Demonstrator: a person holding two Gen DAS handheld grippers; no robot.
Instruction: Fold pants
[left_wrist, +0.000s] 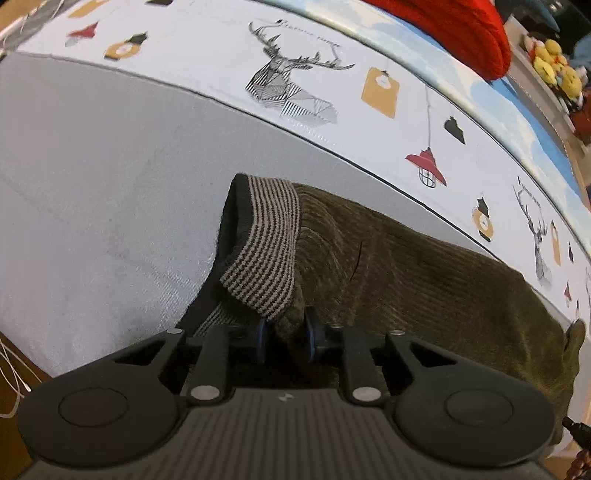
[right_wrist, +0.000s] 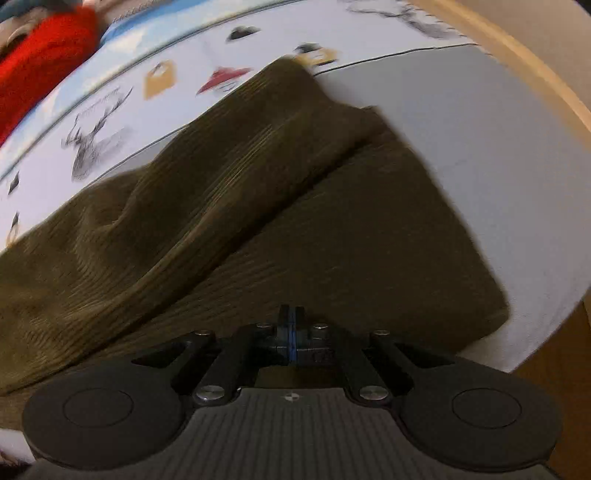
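The olive-brown corduroy pants are laid on a grey sheet of what looks like a bed, w/ a white printed cover (deer, lamps) beyond. The striped knit waistband is seen at the left end; the long axis runs from there away to the right, towards the legs.

The left tongs are narrowed on a bunch of corduroy just below the waistband, cloth being pinched between the blue pads. The right tongs are fully closed at the near edge of the leg section; whether cloth is caught there can't be told, as the view is blurred.

Judged: waist end is held by the left hand, leg end is nearer the right, so the fold is prob. made lengthwise, leg end carried towards the waistband.
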